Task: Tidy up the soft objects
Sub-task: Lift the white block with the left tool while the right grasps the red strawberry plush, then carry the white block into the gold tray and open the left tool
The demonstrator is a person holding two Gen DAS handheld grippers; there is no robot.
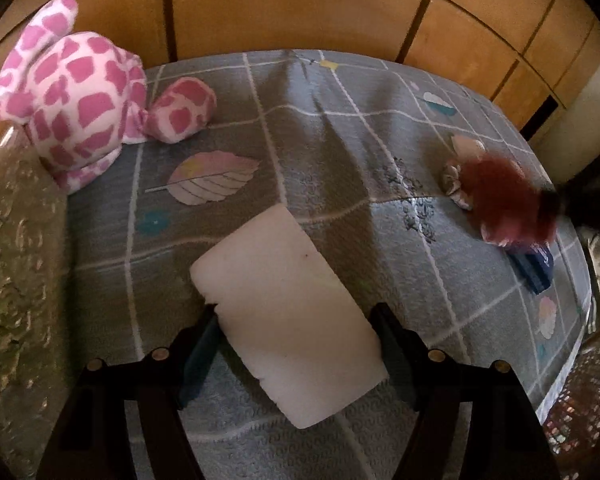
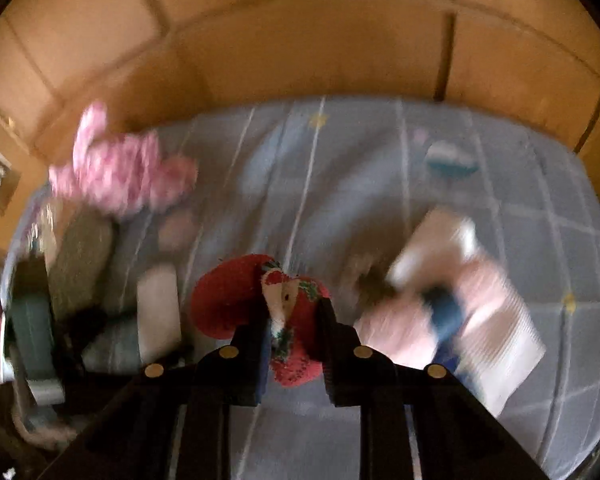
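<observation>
White rectangular foam block (image 1: 288, 312) sits between the fingers of the left hand-held gripper (image 1: 296, 356), pads pressing both long sides, so left is gripping the foam, held tilted over the grey checked bedspread (image 1: 340, 140). Right hand-held gripper (image 2: 292, 344) is clamped narrow on a red fuzzy stuffed toy with a pale face patch (image 2: 288, 312); toy bulges out on both sides of the fingers, mostly hanging to the left and below. Left view shows the same red toy at far right, blurred.

Other soft things: pink-and-white patched plush animal (image 1: 72, 96) at the bed's back left corner against the wooden cabinet wall (image 1: 300, 12); grey-green textured cushion (image 1: 16, 260) at left edge; dark blue fabric item (image 1: 534, 270) on the bed under the red toy; pale pink and white cloths (image 2: 480, 300) at right, too blurred to sort out.

Risks, judged: right view is heavily smeared, so hand seems in fast motion; grip pinches only a thin part of the toy, so it could slip or swing out. Foam is squashy and held near one end; it could pivot or pop free. Both hands near each other, so a collision is possible.
</observation>
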